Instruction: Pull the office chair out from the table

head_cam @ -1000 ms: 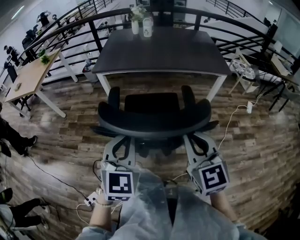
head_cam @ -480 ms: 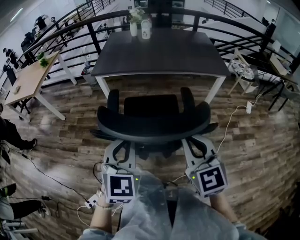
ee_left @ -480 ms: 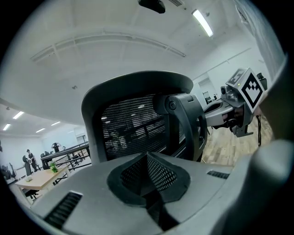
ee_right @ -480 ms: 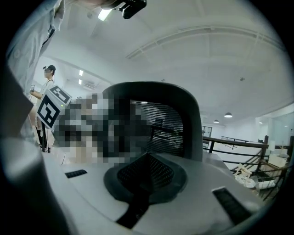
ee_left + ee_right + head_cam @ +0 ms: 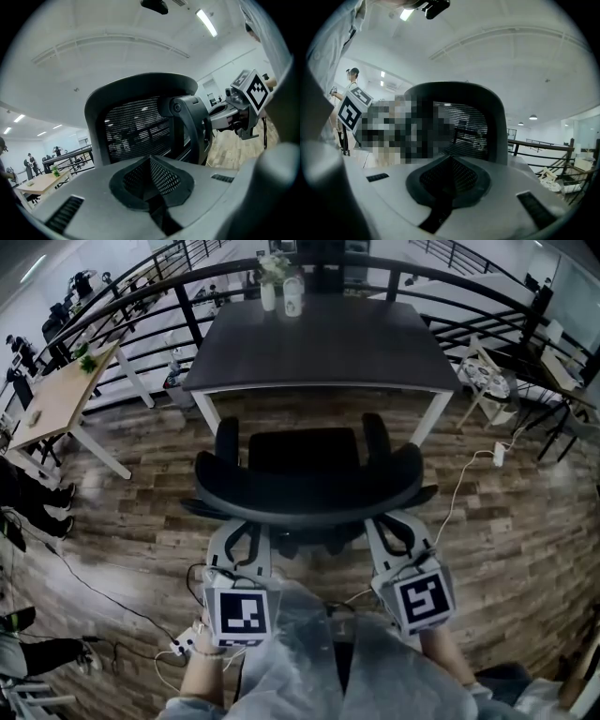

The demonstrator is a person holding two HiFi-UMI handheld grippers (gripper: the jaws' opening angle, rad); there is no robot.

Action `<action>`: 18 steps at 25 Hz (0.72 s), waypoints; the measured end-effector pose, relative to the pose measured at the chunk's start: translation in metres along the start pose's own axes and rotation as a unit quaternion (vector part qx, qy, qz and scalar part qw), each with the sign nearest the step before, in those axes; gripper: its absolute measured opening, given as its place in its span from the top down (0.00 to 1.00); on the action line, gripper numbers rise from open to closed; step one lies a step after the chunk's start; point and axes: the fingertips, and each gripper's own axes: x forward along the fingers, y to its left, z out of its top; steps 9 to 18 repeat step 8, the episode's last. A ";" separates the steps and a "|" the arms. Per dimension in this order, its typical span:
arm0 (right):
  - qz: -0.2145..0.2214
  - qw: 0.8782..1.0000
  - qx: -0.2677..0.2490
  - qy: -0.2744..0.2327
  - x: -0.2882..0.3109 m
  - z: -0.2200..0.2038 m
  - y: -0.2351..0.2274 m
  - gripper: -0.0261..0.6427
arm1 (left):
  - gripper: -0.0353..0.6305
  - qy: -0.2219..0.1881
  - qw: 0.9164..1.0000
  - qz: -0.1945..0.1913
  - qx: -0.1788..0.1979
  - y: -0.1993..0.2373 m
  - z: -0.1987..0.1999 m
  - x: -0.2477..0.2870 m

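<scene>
- Your left tool (image 5: 242, 540) and right tool (image 5: 394, 532) are closed tight, holding nothing.
- The office chair (image 5: 305, 486) stands near the tabletop (image 5: 319, 343), not under it.
- It's probably heavy but should roll; grab its stiff back rim.

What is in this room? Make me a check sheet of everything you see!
Surface: dark table, mostly bare.
Job's things: black chair, floor showing between it and the table.
Clutter: cup and flowers at the table's far edge.
Grippers: left tool and right tool both shut, behind the chair back.
Cables: white cable on the floor, right; power strip, left.
Surroundings: wood floor, railing, wooden desk.
</scene>
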 end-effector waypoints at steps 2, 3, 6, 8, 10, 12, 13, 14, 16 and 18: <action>0.002 1.000 -0.001 0.001 -0.001 0.000 0.001 0.96 | 0.93 -0.002 1.000 0.001 0.001 0.000 0.001 -0.001; 0.003 1.000 -0.002 0.001 -0.001 0.000 0.002 0.96 | 0.93 -0.003 1.000 0.002 0.000 0.000 0.001 -0.002; 0.003 1.000 -0.003 0.001 -0.002 0.001 0.001 0.96 | 0.93 -0.002 1.000 0.002 -0.002 0.000 0.003 -0.003; 0.003 1.000 -0.003 0.001 -0.002 0.001 0.000 0.96 | 0.93 -0.001 1.000 0.002 -0.002 -0.001 0.004 -0.003; 0.003 1.000 -0.003 0.001 -0.002 0.001 0.000 0.96 | 0.93 -0.001 1.000 0.002 -0.002 -0.001 0.004 -0.003; 0.003 1.000 -0.003 0.001 -0.002 0.001 0.000 0.96 | 0.93 -0.001 1.000 0.002 -0.002 -0.001 0.004 -0.003; 0.003 1.000 -0.003 0.001 -0.002 0.001 0.000 0.96 | 0.93 -0.001 1.000 0.002 -0.002 -0.001 0.004 -0.003; 0.003 1.000 -0.003 0.001 -0.002 0.001 0.000 0.96 | 0.93 -0.001 1.000 0.002 -0.002 -0.001 0.004 -0.003; 0.003 1.000 -0.003 0.001 -0.002 0.001 0.000 0.96 | 0.93 -0.001 1.000 0.002 -0.002 -0.001 0.004 -0.003; 0.003 1.000 -0.003 0.001 -0.002 0.001 0.000 0.96 | 0.93 -0.001 1.000 0.002 -0.002 -0.001 0.004 -0.003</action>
